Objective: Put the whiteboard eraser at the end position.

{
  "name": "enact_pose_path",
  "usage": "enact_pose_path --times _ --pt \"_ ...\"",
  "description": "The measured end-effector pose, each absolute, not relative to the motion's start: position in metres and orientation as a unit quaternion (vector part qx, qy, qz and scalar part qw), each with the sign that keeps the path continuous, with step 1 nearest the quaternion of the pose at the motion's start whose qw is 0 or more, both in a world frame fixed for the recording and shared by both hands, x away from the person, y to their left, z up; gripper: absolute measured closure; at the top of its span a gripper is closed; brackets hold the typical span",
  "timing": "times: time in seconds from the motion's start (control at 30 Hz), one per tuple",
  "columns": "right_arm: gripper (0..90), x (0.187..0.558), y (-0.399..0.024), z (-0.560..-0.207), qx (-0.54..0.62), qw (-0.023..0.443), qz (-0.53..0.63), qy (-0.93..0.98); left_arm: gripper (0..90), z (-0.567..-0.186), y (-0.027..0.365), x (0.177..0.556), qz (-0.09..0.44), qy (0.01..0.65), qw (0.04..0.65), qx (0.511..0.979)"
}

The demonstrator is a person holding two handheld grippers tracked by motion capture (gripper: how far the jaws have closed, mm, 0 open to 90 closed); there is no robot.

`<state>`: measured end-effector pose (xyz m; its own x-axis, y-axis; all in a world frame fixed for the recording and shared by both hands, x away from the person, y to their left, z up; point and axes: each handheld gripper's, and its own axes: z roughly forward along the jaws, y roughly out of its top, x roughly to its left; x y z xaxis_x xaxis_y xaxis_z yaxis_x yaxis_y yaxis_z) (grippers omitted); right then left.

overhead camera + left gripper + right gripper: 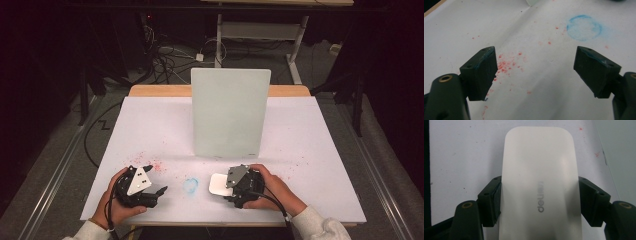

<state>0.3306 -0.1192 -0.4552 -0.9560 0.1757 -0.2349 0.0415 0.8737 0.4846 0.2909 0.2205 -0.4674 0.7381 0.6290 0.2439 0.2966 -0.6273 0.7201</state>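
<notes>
My right gripper (225, 187) is shut on a white rounded eraser (216, 183) low over the table's front, just right of centre. In the right gripper view the jaws press on both long sides of the eraser (539, 157), which has grey lettering on top. My left gripper (156, 179) rests at the front left, its jaws wide open with nothing between them (534, 53). An upright pale whiteboard (229, 114) stands in the middle of the table, behind both grippers.
White paper (300, 150) covers the table. A faint blue ring smudge (190, 185) (584, 27) lies between the grippers. Red specks (150, 162) (506, 65) are scattered near the left gripper. Cables and table legs lie on the dark floor beyond.
</notes>
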Motion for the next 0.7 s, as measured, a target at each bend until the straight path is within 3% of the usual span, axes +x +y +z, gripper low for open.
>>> enact_pose_path --times 0.7 --pt "29.9 0.328 -0.137 -0.427 0.095 0.174 0.354 0.914 18.5 -0.467 0.22 0.29 0.245 0.266 0.341 0.868"
